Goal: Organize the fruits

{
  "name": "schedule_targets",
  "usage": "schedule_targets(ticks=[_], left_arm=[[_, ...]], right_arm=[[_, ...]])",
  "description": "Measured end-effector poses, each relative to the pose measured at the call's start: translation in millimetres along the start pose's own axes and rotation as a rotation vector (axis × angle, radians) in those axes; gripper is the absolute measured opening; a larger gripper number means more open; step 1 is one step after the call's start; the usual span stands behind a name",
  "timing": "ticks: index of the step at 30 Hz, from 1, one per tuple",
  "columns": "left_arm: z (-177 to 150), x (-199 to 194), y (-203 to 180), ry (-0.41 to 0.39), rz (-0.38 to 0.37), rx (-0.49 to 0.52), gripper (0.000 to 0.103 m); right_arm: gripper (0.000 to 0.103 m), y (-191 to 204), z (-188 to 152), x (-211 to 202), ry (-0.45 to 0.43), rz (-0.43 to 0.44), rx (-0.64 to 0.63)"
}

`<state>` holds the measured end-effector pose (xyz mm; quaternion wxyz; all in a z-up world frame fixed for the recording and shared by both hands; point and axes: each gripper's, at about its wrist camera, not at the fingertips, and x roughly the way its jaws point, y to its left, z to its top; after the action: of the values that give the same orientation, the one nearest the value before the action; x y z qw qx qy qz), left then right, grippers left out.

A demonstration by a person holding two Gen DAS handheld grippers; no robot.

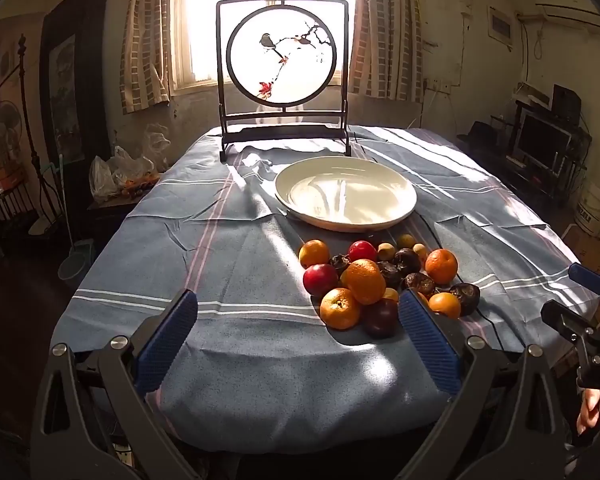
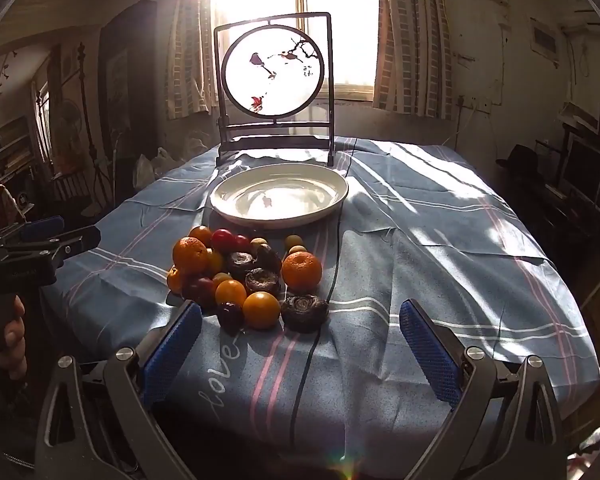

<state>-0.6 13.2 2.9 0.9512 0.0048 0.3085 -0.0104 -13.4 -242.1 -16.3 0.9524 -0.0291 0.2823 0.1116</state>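
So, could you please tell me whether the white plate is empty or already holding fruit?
Empty: the white plate shows only bare glaze, and the fruit pile lies on the cloth.

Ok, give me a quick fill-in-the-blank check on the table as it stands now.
1. The white plate holds ____ fruit.
2. The pile of fruit lies on the striped tablecloth, between the plate and the ____.
3. Both the left gripper and the right gripper are ____.
4. Behind the plate stands a round bird screen, in front of the ____.

Missing words: no; grippers; open; window
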Motion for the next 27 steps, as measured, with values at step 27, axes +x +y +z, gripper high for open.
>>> schedule_targets(ticks=[27], left_arm=[[-1.0, 2.6, 4.9, -0.002, 0.029, -0.008, 0.098]], right_arm=[[0.099, 9.8, -4.6, -3.3, -0.01, 0.02, -0.034]])
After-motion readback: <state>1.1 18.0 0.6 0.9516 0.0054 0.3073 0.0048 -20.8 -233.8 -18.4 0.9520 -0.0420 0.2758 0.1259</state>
